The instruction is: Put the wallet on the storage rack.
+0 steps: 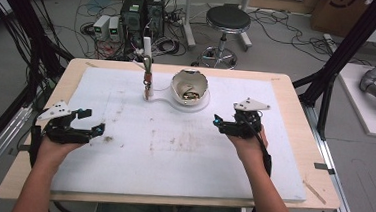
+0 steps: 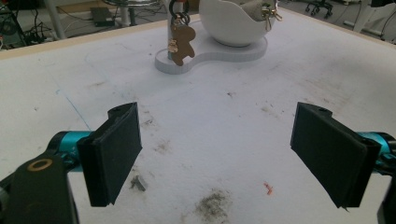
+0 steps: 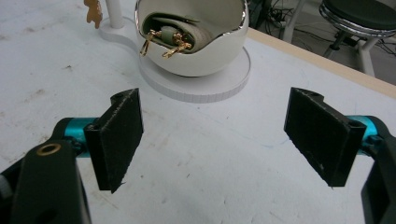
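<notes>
High view: a person's two forearms enter from the bottom edge, each hand holding a two-jaw claw above a white, stained surface. The left claw hangs over the left part of the surface, and the right claw over the right part, its jaws pointing toward the centre. Near the far edge of the surface stands a white stand that carries an egg-shaped white bowl on its round end and a thin upright post on its narrow end. The right claw is near the bowl, in front of it and to its right; the left claw is well apart from it.

Left gripper view: the left claw has its two black jaws wide apart with nothing between them, only bare stained surface. Farther off, a brown gingerbread-man charm hangs against the post, its lower end close to the stand; the bowl is just beside it to the right.

Right gripper view: the right claw also has its jaws spread apart, with nothing held. The bowl, gold-rimmed, lies straight ahead of the jaws, near but not touching them, on the round base of the stand. Inside the bowl lie rolled greenish and beige items with gold clasps. The charm shows at the upper left, beside the post.
</notes>
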A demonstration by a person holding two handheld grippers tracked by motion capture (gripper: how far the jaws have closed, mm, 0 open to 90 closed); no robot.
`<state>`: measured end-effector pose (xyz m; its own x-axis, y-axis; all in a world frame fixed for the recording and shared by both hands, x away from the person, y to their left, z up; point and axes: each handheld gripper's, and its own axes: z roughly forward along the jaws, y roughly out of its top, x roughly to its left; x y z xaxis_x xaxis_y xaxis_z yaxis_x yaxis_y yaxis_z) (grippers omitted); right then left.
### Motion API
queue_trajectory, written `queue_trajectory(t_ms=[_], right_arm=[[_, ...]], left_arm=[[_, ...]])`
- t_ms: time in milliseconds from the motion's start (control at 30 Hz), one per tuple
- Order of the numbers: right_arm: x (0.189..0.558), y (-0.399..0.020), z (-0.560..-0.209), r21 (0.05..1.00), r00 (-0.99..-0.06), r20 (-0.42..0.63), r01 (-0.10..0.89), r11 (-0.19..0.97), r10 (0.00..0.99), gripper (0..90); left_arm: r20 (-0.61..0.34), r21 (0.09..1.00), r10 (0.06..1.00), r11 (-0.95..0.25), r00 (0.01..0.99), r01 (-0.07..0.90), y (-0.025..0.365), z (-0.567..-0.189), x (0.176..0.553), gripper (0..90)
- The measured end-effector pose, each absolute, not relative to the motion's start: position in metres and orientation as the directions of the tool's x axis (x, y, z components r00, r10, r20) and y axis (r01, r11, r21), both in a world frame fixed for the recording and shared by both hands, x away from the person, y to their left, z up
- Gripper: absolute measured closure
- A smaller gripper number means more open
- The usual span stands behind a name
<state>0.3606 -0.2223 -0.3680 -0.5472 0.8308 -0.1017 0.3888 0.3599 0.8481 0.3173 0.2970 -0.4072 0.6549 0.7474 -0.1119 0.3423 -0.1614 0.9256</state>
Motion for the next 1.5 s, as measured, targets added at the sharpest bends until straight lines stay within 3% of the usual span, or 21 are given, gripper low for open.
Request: queue_trajectory(t_ms=[467,1500], right_arm=[[0.342,-0.252,-0.394,0.890,-0.539,-0.017,0.376,0.259,0.842,19.4],[0.349,-0.269,-0.408,0.870,-0.523,0.003,0.421,0.255,0.852,18.4]], left_arm=[[-0.110,0.924,0.740,-0.170,0.664,0.343,0.288,-0.414,0.322,16.3],[-0.106,0.928,0.719,-0.176,0.687,0.328,0.278,-0.421,0.327,16.3]])
